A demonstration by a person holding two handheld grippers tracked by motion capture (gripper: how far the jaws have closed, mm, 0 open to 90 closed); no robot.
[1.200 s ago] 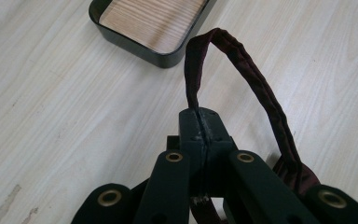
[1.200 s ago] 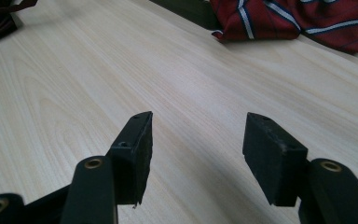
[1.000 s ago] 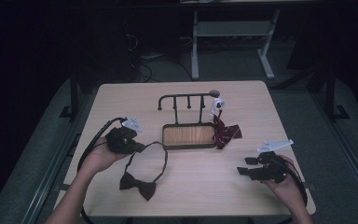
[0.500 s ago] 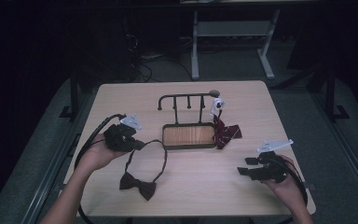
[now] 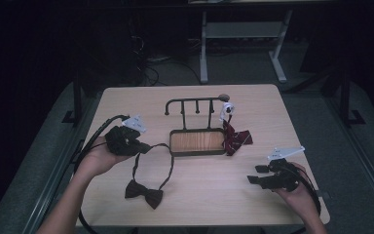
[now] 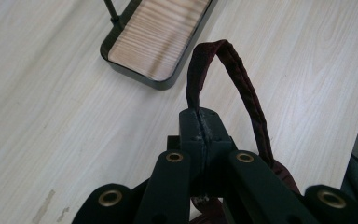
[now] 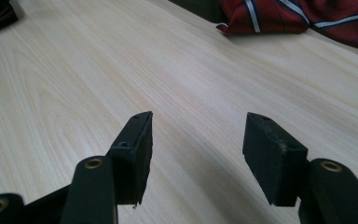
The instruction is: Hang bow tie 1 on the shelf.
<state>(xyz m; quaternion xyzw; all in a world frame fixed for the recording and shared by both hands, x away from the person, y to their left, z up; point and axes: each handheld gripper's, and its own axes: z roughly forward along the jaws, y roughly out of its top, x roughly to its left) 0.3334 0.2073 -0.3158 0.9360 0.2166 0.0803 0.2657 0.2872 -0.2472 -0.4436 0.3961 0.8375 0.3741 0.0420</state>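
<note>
A dark bow tie (image 5: pixel 144 193) lies near the front of the table, and its strap (image 5: pixel 168 156) loops up toward the rack. My left gripper (image 5: pixel 142 147) is shut on the strap's end; in the left gripper view the jaws (image 6: pixel 200 116) pinch the dark maroon band (image 6: pixel 242 88), which arches over them. A metal rack with a wooden tray (image 5: pixel 197 152) stands mid-table. A red striped tie (image 5: pixel 234 138) with a white tag (image 5: pixel 227 108) hangs at the rack's right end and spills onto the table. My right gripper (image 5: pixel 255 174) rests open at the front right, its jaws (image 7: pixel 196 135) apart over bare wood.
The rack's hook bar (image 5: pixel 195 101) rises behind the tray (image 6: pixel 135 77). The striped tie (image 7: pixel 298 16) lies ahead of the right gripper. A cable (image 5: pixel 90 146) trails off the table's left side. A metal frame (image 5: pixel 243 29) stands on the floor beyond the table.
My left gripper has shifted slightly back and left with the strap in it. The bow and the right gripper have stayed where they were.
</note>
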